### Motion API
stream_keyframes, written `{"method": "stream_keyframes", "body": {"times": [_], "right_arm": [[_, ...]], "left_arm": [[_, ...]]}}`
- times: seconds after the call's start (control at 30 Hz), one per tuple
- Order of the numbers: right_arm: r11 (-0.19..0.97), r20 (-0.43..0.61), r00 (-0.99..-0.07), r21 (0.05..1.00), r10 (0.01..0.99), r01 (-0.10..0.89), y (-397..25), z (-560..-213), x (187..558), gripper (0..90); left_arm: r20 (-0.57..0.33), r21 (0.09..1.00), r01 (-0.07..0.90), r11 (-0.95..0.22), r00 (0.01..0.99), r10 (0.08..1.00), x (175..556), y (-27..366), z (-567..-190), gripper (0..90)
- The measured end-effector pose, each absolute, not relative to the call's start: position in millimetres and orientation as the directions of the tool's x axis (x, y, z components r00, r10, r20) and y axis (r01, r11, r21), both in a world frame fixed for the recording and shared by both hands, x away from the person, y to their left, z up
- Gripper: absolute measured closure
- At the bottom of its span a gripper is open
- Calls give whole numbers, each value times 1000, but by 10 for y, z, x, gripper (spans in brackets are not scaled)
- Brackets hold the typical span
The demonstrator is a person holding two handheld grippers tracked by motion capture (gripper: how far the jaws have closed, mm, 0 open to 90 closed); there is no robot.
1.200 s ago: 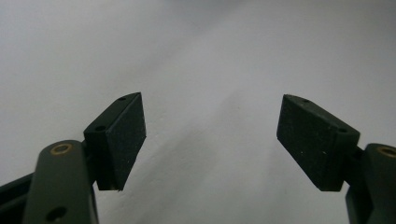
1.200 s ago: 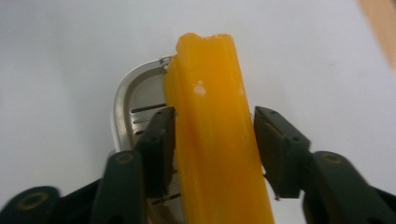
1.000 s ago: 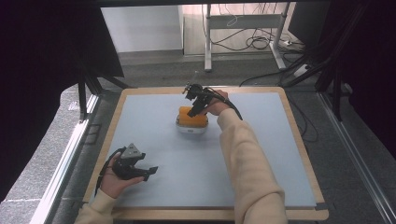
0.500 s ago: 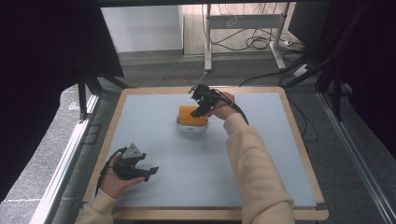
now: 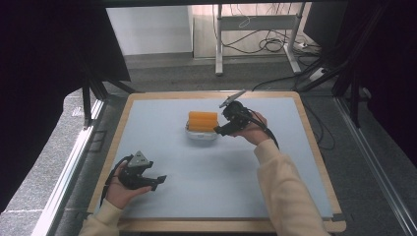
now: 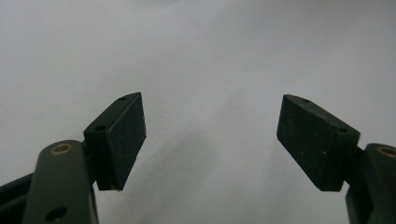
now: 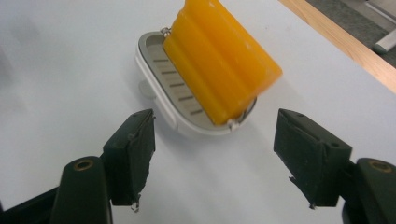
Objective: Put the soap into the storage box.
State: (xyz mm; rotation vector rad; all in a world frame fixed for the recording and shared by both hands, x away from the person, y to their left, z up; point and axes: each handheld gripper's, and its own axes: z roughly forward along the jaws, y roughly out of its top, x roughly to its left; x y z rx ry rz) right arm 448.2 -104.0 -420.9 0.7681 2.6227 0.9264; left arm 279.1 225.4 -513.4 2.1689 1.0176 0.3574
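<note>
Right gripper [image 5: 220, 129] has swung from behind the soap [image 5: 202, 120] to its right, jaws wide, empty.
Risk: tilted soap slips off dish [image 7: 159, 100] if nudged; left gripper [image 5: 158, 180] idle, agape.

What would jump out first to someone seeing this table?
The bright orange soap bar lying in a white soap dish near the far middle of the pale blue table. The right gripper, jaws open, sits just beside it, while the left gripper rests open at the near left.

Bare table [image 5: 206, 182] all round; sole obstacle the orange block [image 7: 219, 60] in its white dish [image 7: 161, 88].
</note>
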Motion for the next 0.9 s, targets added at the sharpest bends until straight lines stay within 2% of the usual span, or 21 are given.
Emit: {"method": "stream_keyframes", "body": {"times": [0.4,0.57,0.9], "right_arm": [[573,-49,-768,697,639,432,-1571,-4351,3834,235],[531,-33,-735,712,678,458,-1830,-4513,3532,219],[504,-20,-703,713,711,488,-2080,-4711,3290,208]], "left_arm": [[-39,694,566,-446,647,761,2794,2252,-5144,237],[-40,691,570,-444,644,764,2795,2256,-5153,236],[-39,691,573,-442,639,768,2794,2250,-5159,236]]}}
